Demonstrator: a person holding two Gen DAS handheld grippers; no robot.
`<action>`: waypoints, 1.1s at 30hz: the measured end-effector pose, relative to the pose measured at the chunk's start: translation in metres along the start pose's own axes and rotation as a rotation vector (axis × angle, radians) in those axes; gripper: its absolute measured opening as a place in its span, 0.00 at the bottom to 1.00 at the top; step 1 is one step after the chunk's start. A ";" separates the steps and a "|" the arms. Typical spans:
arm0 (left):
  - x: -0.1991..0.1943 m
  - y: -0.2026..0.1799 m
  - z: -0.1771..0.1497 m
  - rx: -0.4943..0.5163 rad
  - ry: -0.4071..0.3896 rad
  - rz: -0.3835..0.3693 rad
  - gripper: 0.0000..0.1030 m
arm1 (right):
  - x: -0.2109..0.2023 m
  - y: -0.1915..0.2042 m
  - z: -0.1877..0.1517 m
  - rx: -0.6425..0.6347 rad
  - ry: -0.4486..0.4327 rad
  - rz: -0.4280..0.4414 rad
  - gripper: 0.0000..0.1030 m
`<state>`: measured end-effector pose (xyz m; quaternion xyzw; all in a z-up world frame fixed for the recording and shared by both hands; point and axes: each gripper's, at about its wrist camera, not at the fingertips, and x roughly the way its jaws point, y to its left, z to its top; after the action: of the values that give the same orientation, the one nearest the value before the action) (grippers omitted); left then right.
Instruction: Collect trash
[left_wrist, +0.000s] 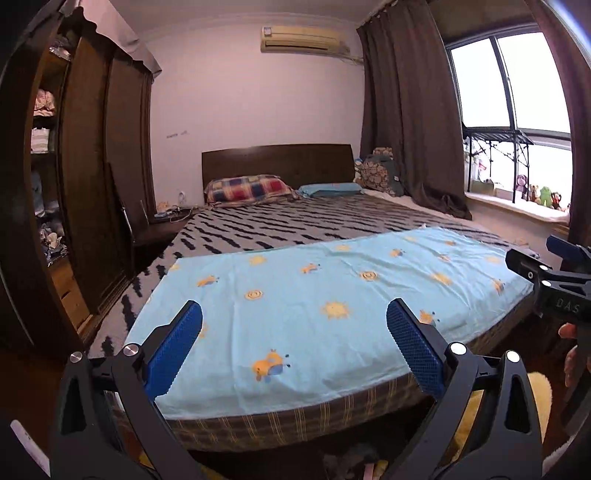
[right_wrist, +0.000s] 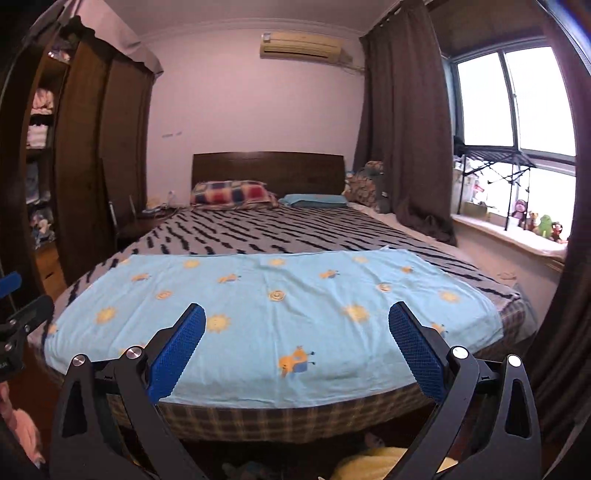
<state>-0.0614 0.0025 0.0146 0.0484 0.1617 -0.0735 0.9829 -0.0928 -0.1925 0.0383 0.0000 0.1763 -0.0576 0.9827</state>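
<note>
Both claws stand wide and hold nothing: the left claw (left_wrist: 294, 345) and the right claw (right_wrist: 297, 349) hang side by side at the foot of the bed (right_wrist: 280, 417), pads aimed up its length. Beyond the pads lies a blue sheet (right_wrist: 258, 325) printed with suns, spread flat across the bed's near end; past it the striped cover (right_wrist: 295, 229) runs to the pillows (right_wrist: 232, 194) by the headboard.

No trash shows on the bed, so its look and place cannot be told. The likely slip, I judge, is seizing the wrong thing: the soft yellow shape (right_wrist: 373, 461) on the dark floor under the bed's foot is unclear. Closing low there could also snag the sheet's hanging edge.
</note>
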 end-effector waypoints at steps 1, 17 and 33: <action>0.001 0.000 -0.001 0.002 0.003 0.000 0.92 | 0.002 -0.001 -0.001 -0.001 0.008 -0.006 0.97; 0.005 -0.002 -0.008 -0.016 0.030 0.000 0.92 | 0.000 0.002 -0.003 0.006 0.011 0.024 0.97; 0.004 0.002 -0.008 -0.032 0.027 0.007 0.92 | -0.001 0.007 -0.002 -0.001 0.014 0.043 0.97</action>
<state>-0.0595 0.0049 0.0056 0.0342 0.1758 -0.0667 0.9816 -0.0933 -0.1852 0.0365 0.0039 0.1833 -0.0363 0.9824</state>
